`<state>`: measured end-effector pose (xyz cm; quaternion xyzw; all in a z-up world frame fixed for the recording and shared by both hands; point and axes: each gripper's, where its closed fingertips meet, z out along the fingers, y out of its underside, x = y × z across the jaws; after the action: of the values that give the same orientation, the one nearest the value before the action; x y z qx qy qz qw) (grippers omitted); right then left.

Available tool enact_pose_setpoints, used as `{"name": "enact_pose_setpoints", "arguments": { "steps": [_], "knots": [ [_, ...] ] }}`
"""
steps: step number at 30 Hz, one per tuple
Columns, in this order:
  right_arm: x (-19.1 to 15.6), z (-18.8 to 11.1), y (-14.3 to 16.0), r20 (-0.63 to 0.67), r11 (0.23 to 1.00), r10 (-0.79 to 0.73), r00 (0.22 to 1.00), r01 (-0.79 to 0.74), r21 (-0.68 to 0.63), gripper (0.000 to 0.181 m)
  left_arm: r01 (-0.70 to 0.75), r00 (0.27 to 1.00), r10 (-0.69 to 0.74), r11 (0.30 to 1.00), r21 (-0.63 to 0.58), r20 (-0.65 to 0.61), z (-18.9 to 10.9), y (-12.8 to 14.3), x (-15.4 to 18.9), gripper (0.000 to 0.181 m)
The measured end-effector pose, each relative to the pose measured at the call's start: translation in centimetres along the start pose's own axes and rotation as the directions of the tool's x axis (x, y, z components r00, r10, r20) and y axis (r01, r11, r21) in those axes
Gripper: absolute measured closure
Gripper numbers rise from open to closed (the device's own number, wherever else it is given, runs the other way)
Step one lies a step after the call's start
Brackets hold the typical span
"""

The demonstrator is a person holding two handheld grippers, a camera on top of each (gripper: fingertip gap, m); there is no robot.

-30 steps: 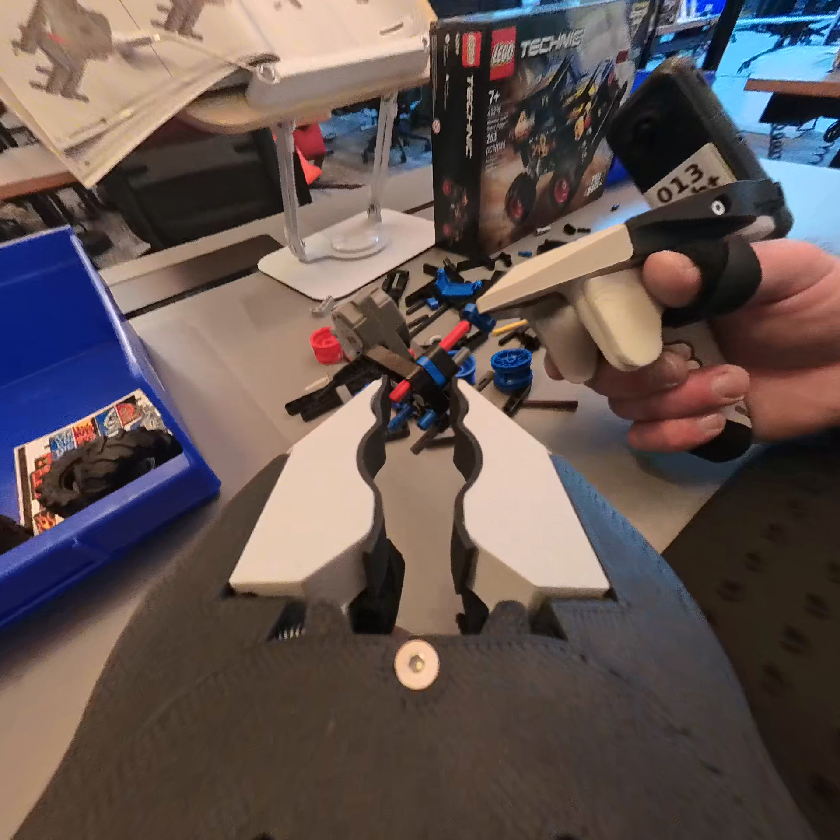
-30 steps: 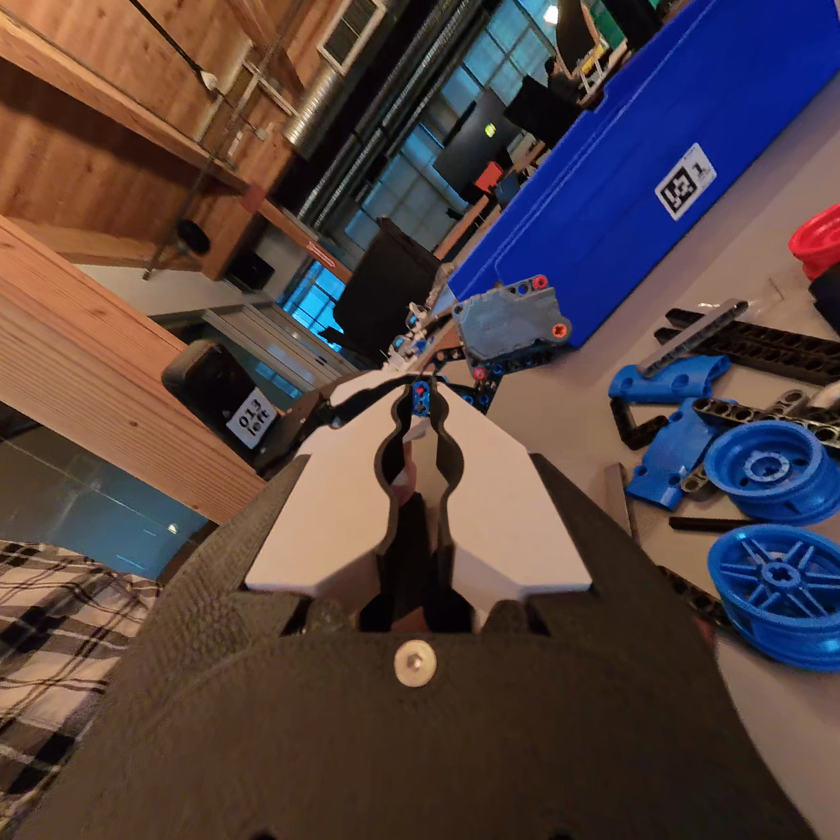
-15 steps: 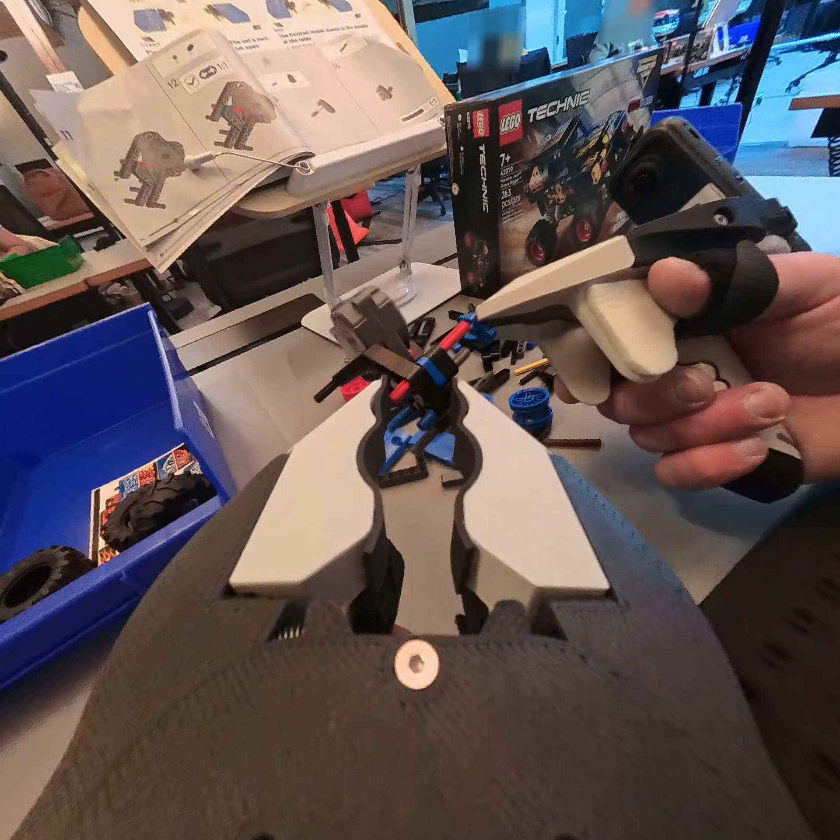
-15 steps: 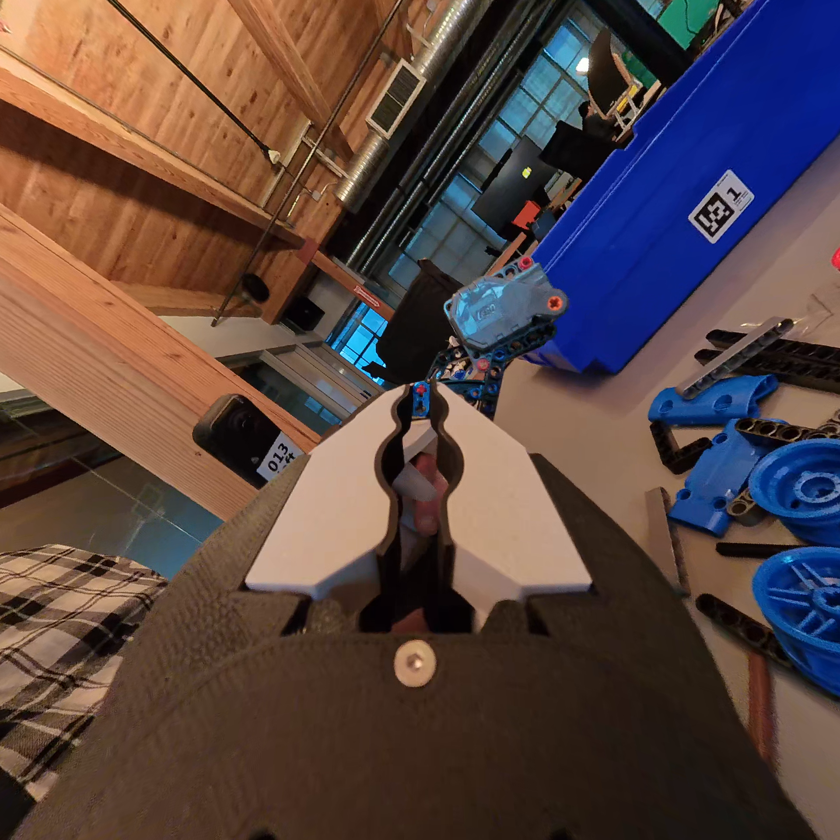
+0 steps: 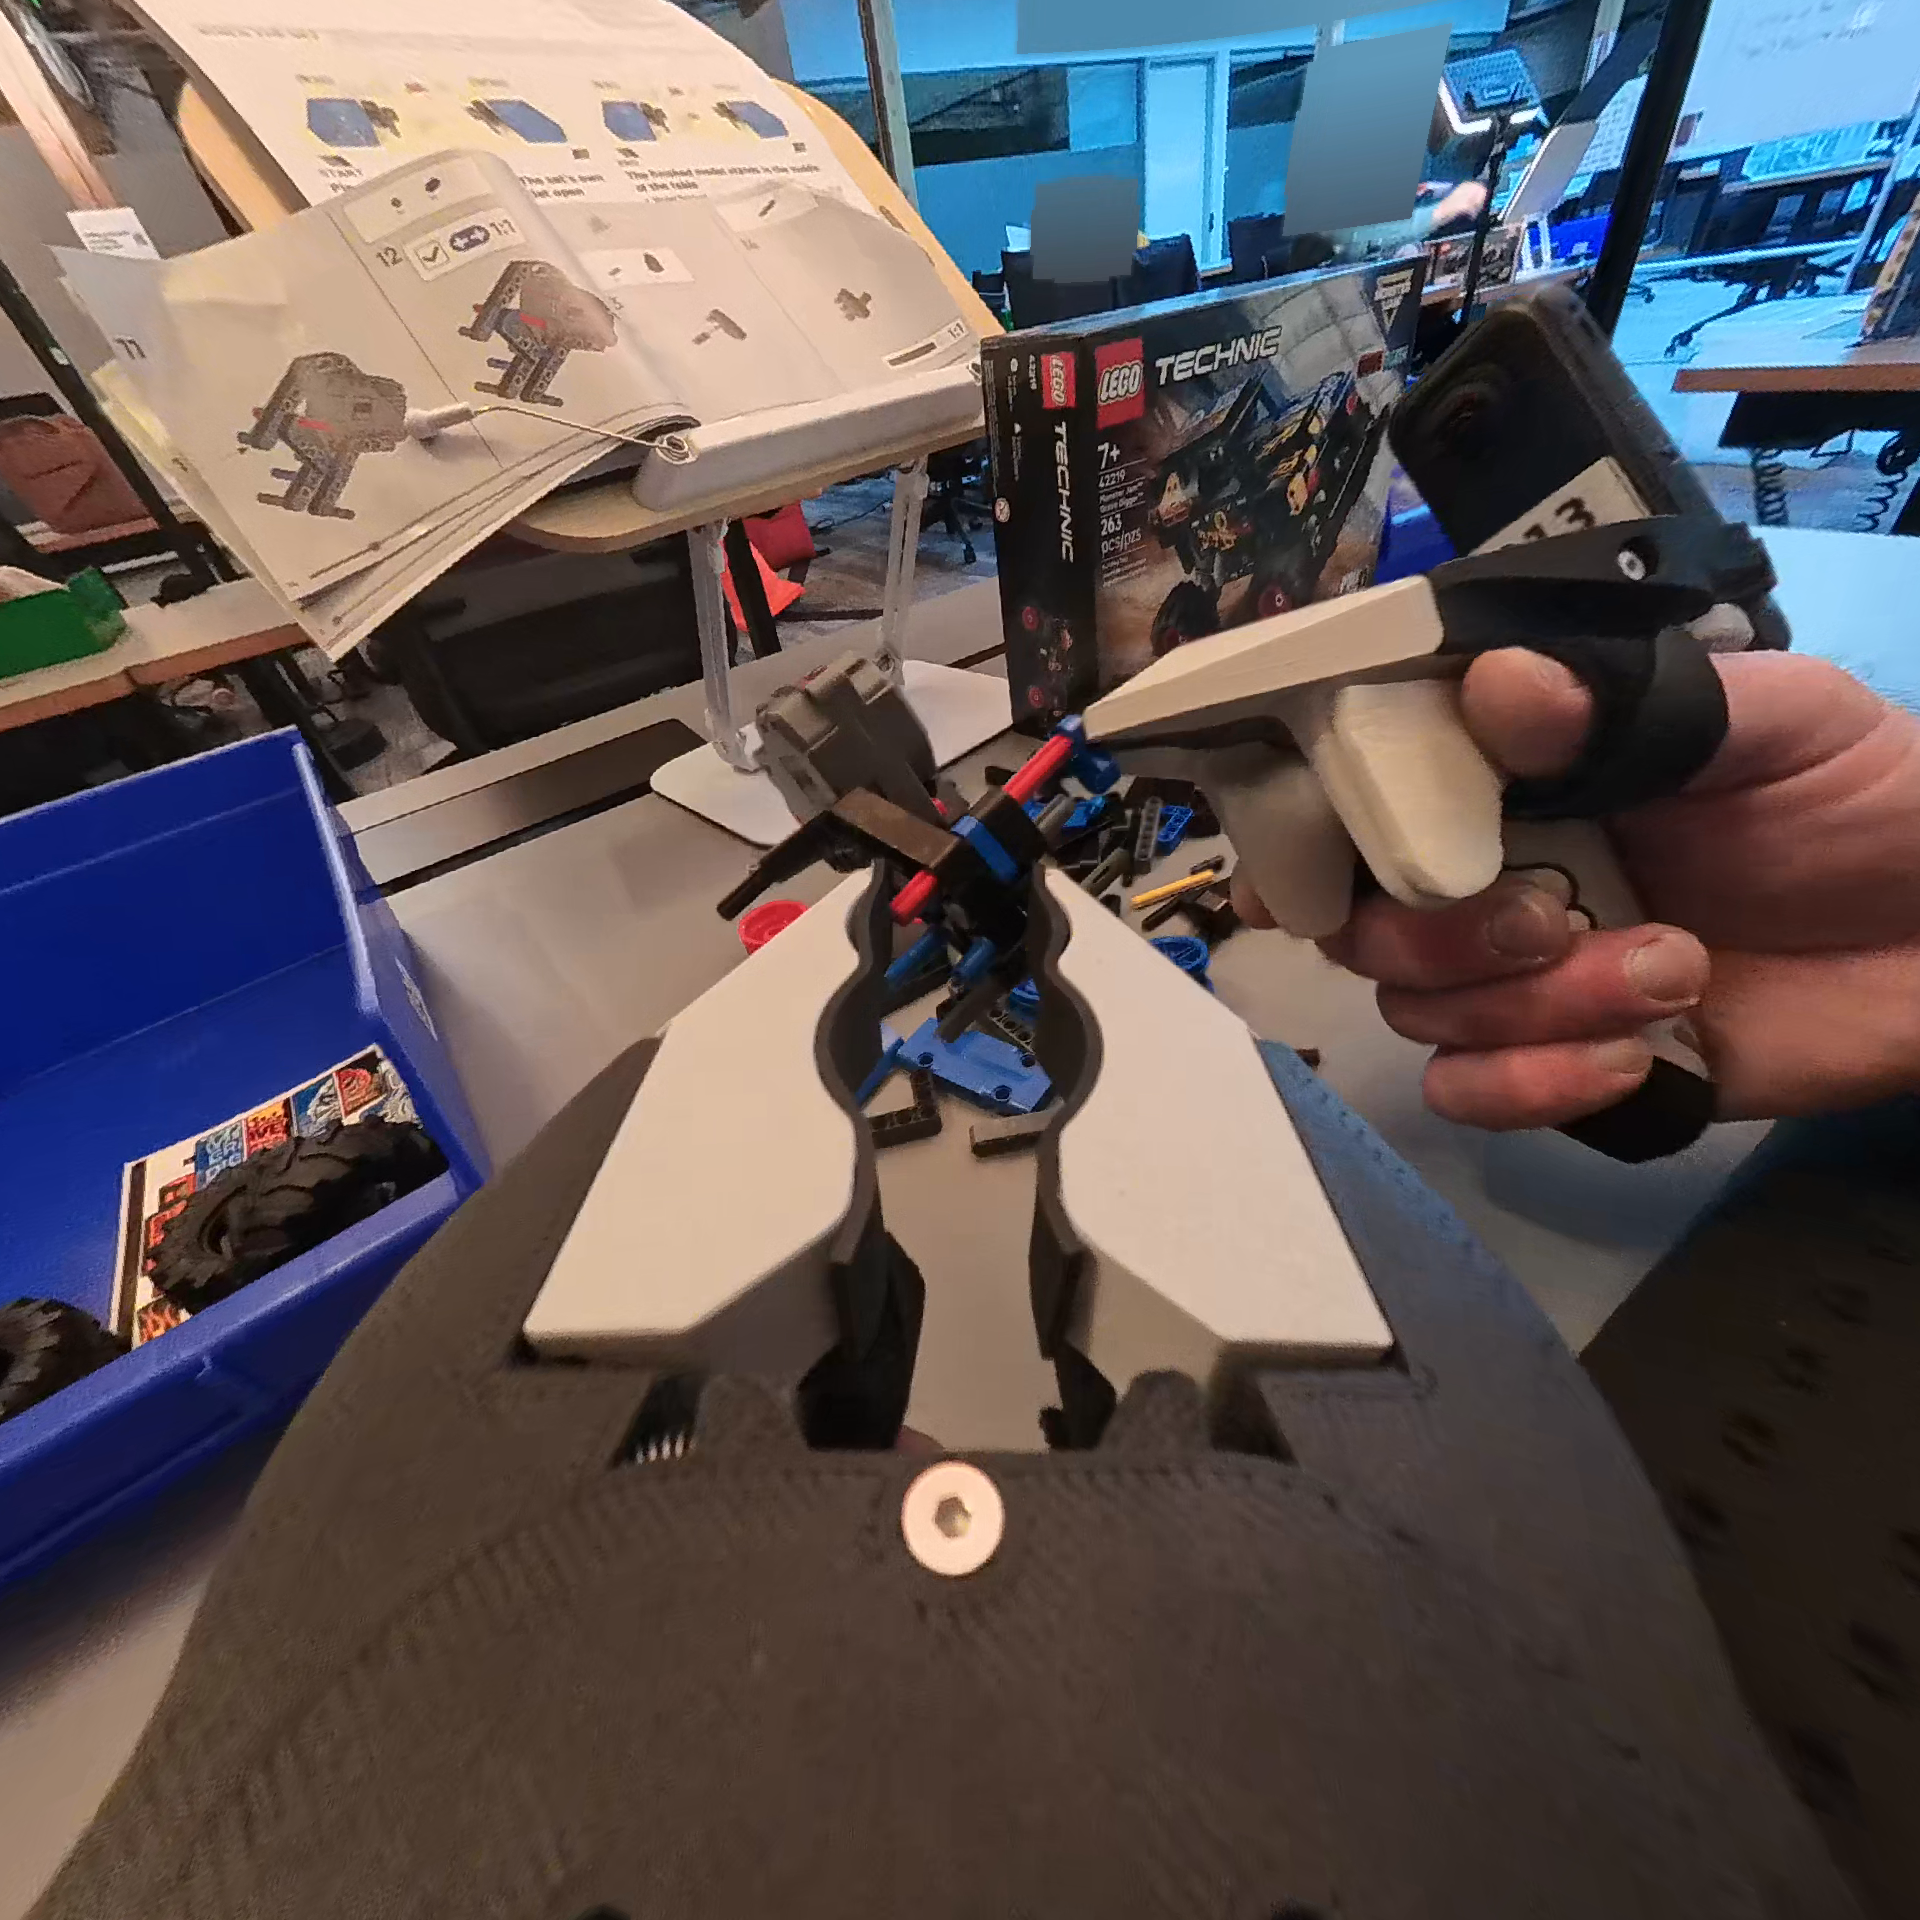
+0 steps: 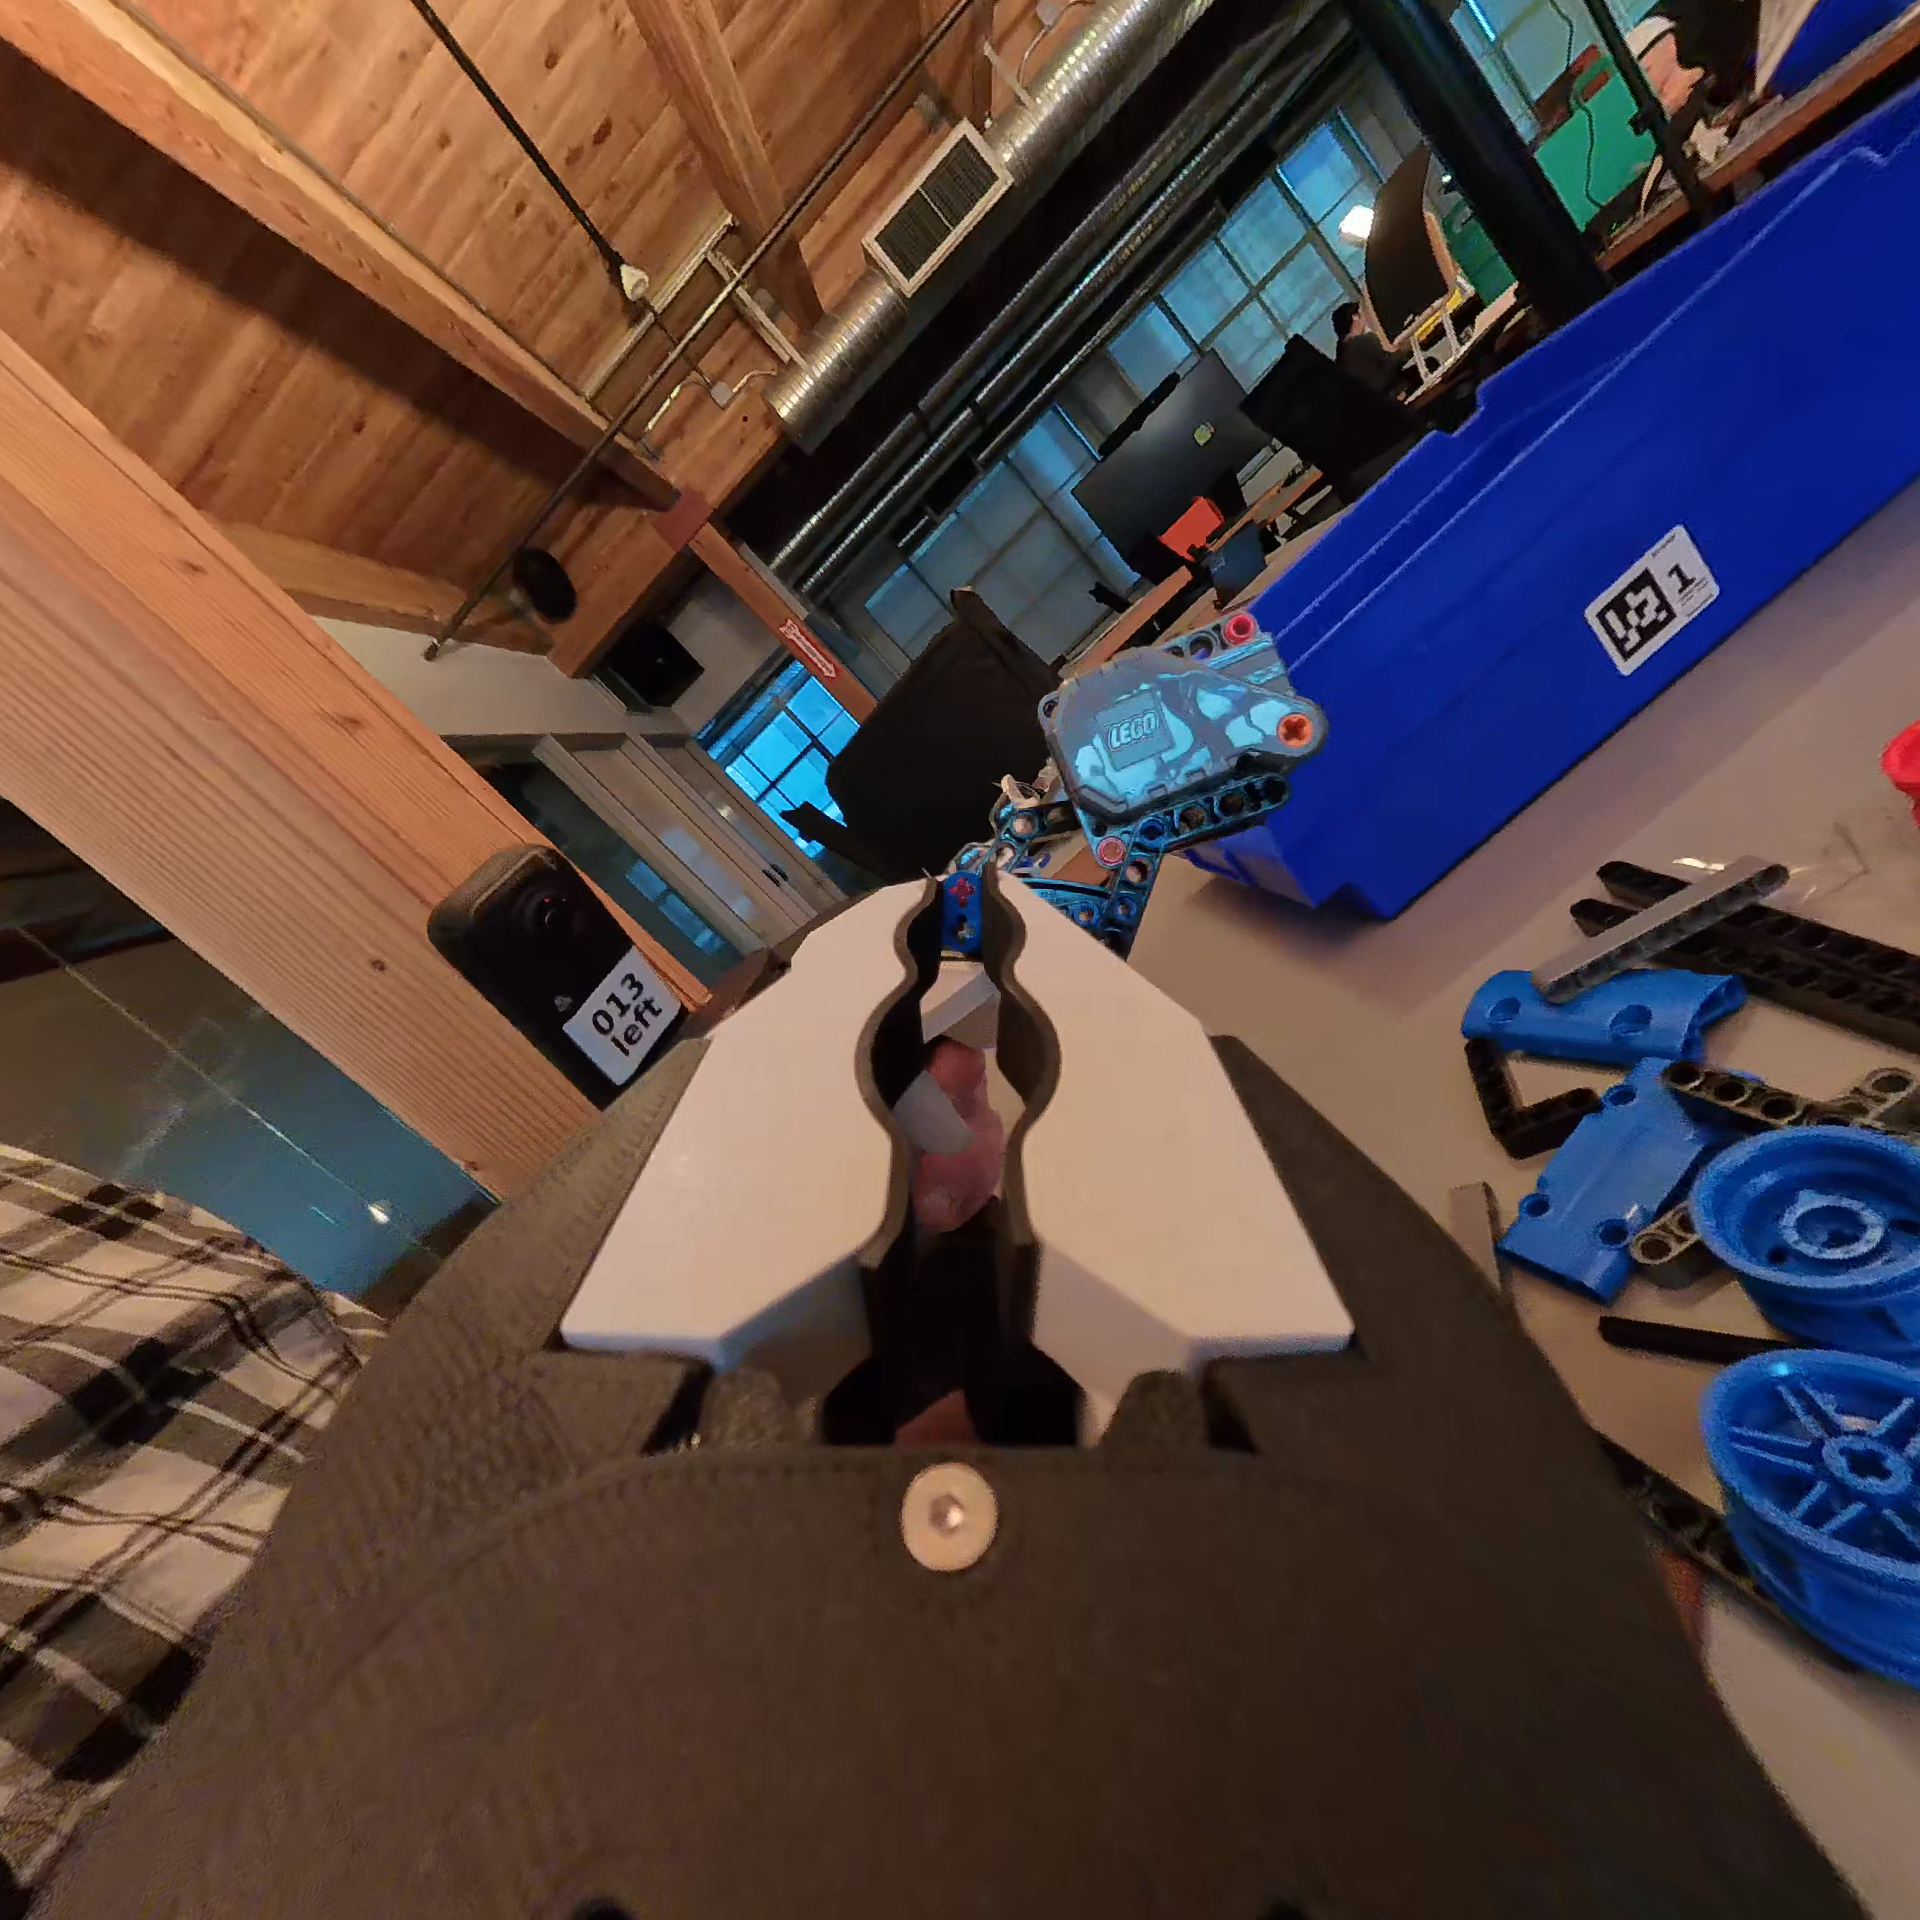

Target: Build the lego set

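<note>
Left wrist view: the partly built assembly (image 5: 894,821) (a grey block with black beams and blue connectors) is pinched at its lower black and blue part between the tips of the left gripper (image 5: 956,914), well above the grey table (image 5: 582,935). A red axle (image 5: 977,821) runs through the assembly, and a small blue connector (image 5: 1081,750) on its far end is nipped by the tips of the right gripper (image 5: 1091,727), which is carried by a hand (image 5: 1662,883) coming in from the right.

Compared with a second ago, the assembly has been lifted higher off the table and turned up toward the open instruction booklet (image 5: 499,343) on its stand, while both grips have been kept. It is judged that the blue connector is being seated on the axle, or its fit checked against the printed step; the build is at an early stage.

In the right wrist view the right gripper (image 6: 961,909) is seen pressed together on the blue connector (image 6: 961,914), with the grey block (image 6: 1174,748) beyond it. Many parts lie unused: blue wheel rims (image 6: 1829,1247), blue panels (image 6: 1600,1018) and black beams (image 6: 1766,945) on the table, and black tyres (image 5: 281,1216) in the blue bin (image 5: 208,883). The set's box (image 5: 1195,499) stands behind.
</note>
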<state>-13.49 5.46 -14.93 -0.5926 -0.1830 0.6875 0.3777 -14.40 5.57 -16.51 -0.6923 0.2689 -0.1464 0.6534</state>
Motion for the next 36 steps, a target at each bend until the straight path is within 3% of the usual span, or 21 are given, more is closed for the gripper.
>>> {"name": "enact_pose_setpoints", "arguments": {
  "steps": [16,36],
  "knots": [
    [-1.4,0.1,0.3,-0.014,0.969,-0.230,0.973,0.227,-0.095,0.176,-0.132,0.991,0.132,0.990,0.045,-0.006,-0.8,-1.2,0.5,0.159],
    [-3.8,0.4,0.2,0.138,0.985,-0.161,0.977,0.169,-0.042,0.176,-0.066,0.995,0.075,0.988,0.141,-0.060,-1.8,-2.3,0.6,0.160]
  ]
}}
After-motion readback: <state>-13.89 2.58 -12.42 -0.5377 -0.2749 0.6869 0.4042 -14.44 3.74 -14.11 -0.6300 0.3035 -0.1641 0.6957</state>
